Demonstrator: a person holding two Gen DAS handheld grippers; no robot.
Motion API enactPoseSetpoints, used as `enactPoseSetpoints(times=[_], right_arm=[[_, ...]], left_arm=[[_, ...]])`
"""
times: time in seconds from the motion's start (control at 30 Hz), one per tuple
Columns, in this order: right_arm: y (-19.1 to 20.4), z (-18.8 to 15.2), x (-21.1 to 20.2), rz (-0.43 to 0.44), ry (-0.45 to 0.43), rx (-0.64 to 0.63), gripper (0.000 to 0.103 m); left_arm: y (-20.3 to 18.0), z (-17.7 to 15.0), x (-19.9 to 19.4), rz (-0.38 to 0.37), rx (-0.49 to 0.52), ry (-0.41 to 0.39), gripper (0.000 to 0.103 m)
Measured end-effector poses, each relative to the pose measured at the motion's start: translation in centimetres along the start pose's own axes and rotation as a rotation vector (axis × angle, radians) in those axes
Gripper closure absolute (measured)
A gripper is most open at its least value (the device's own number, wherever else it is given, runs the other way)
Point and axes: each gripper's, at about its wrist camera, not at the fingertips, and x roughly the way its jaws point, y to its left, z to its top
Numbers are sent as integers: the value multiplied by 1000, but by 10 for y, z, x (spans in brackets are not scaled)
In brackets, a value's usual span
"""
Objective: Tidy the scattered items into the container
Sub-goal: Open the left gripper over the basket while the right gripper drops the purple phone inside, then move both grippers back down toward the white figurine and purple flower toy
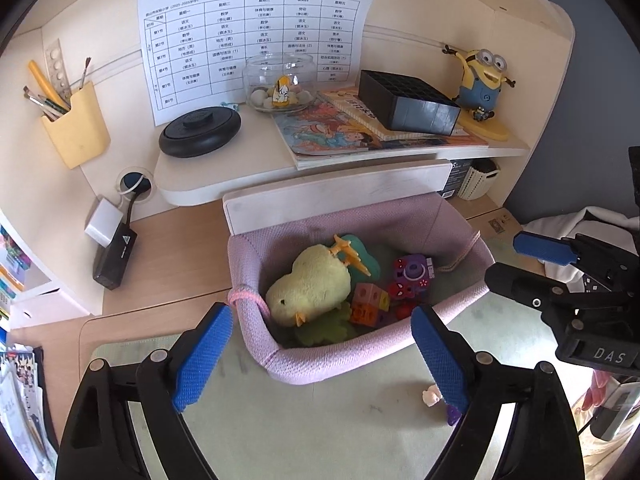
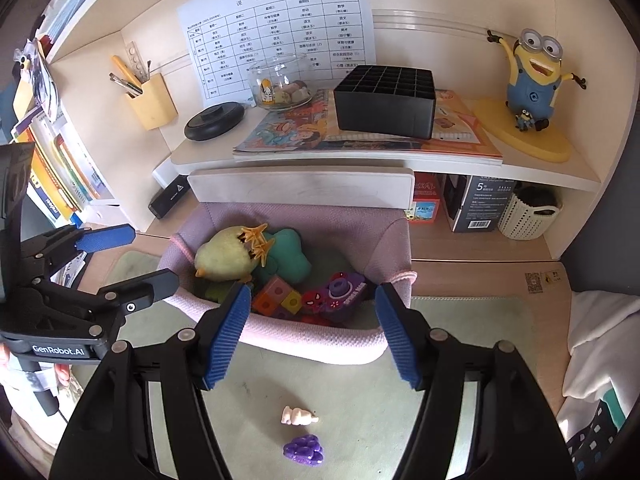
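Purple grape toy (image 2: 303, 450) below parted jaws

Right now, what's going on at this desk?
A person holds two grippers over a pink fabric basket that already contains a yellow plush chick, coloured blocks and a purple toy camera. Both the left gripper and right gripper are open and empty. A small white toy and purple grape toy lie on the mat.
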Motion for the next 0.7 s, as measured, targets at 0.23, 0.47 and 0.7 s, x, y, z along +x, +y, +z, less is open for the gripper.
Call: enactPoseSetpoints(times=[0.23, 0.47, 0.7], right_arm=[[8, -10, -14, 14, 1, -20, 41], [15, -27, -20, 20, 24, -35, 41], [18, -48, -23, 17, 47, -56, 41]], left_arm=[[2, -11, -11, 11, -12, 11, 14], [1, -29, -15, 21, -11, 38, 14], [2, -44, -16, 22, -6, 56, 14]])
